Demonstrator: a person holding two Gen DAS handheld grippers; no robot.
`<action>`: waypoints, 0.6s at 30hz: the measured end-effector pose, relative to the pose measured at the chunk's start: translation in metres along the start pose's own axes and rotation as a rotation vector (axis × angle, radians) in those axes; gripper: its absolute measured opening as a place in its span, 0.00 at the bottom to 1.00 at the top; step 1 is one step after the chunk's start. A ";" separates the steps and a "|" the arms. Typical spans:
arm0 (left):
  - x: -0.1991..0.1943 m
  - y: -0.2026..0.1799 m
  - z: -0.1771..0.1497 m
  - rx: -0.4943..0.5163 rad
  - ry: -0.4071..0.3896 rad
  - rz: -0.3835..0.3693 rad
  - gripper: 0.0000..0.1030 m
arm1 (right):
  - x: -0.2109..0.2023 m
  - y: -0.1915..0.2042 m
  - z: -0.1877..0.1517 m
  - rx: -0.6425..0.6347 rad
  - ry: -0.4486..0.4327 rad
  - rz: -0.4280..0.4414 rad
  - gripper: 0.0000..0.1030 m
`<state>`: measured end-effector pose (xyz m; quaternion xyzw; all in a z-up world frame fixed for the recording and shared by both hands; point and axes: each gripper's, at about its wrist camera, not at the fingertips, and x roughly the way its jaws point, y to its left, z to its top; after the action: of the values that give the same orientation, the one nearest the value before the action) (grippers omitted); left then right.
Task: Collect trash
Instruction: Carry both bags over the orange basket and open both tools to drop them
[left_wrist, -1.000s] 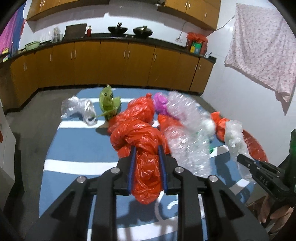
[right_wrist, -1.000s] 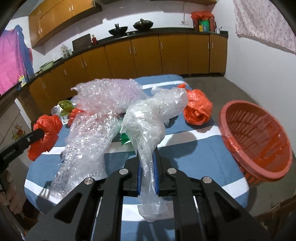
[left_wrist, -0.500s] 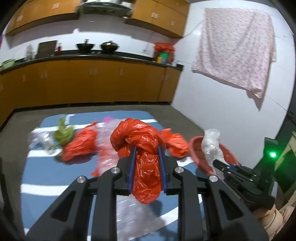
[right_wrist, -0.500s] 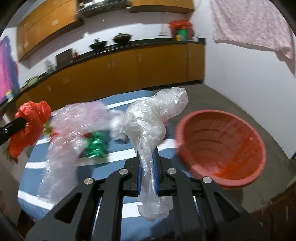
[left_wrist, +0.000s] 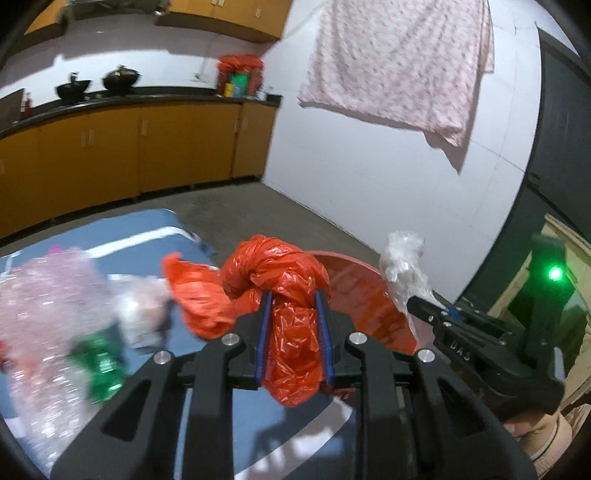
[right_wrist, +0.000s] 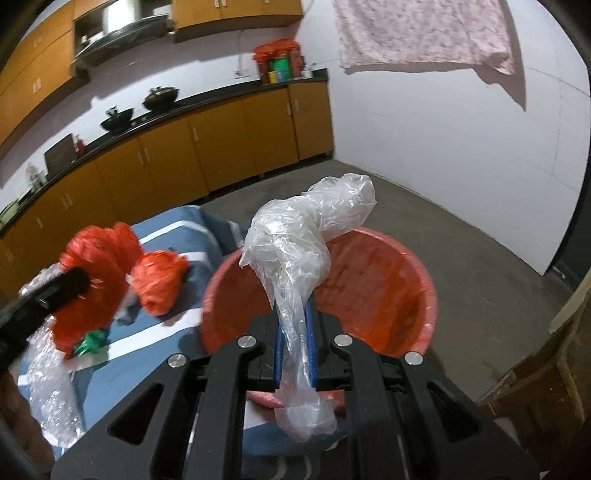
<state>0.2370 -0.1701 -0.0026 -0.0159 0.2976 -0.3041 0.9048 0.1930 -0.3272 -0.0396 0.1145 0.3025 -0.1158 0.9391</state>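
Note:
My left gripper (left_wrist: 293, 299) is shut on a crumpled red plastic bag (left_wrist: 284, 291) and holds it above the table, just left of the red basket (left_wrist: 365, 295). My right gripper (right_wrist: 294, 314) is shut on a clear plastic bag (right_wrist: 299, 236) and holds it over the near rim of the red basket (right_wrist: 388, 291). In the right wrist view the left gripper (right_wrist: 79, 282) with its red bag (right_wrist: 99, 269) is at the left. In the left wrist view the right gripper (left_wrist: 415, 304) with its clear bag (left_wrist: 404, 269) is at the right.
On the blue striped table (left_wrist: 122, 236) lie another red bag (left_wrist: 195, 295), bubble wrap (left_wrist: 48, 295), a green wrapper (left_wrist: 103, 365) and a pale bag (left_wrist: 142, 310). Orange kitchen cabinets (right_wrist: 221, 147) stand behind. A wooden piece of furniture (right_wrist: 535, 376) is at the right.
Both grippers have swung right with their bags, from over the trash pile toward the red basket. The clear bag now hangs over the basket's rim.

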 end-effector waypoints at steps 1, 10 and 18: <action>0.012 -0.004 0.001 0.007 0.012 -0.008 0.23 | 0.003 -0.002 0.000 0.005 0.001 -0.002 0.10; 0.087 -0.020 0.008 0.020 0.089 -0.045 0.23 | 0.030 -0.017 0.000 0.042 0.016 -0.003 0.10; 0.117 -0.029 0.007 0.026 0.130 -0.063 0.23 | 0.039 -0.026 0.010 0.062 0.002 0.002 0.10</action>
<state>0.2996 -0.2607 -0.0532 0.0062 0.3513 -0.3366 0.8736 0.2215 -0.3606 -0.0591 0.1438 0.2997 -0.1239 0.9350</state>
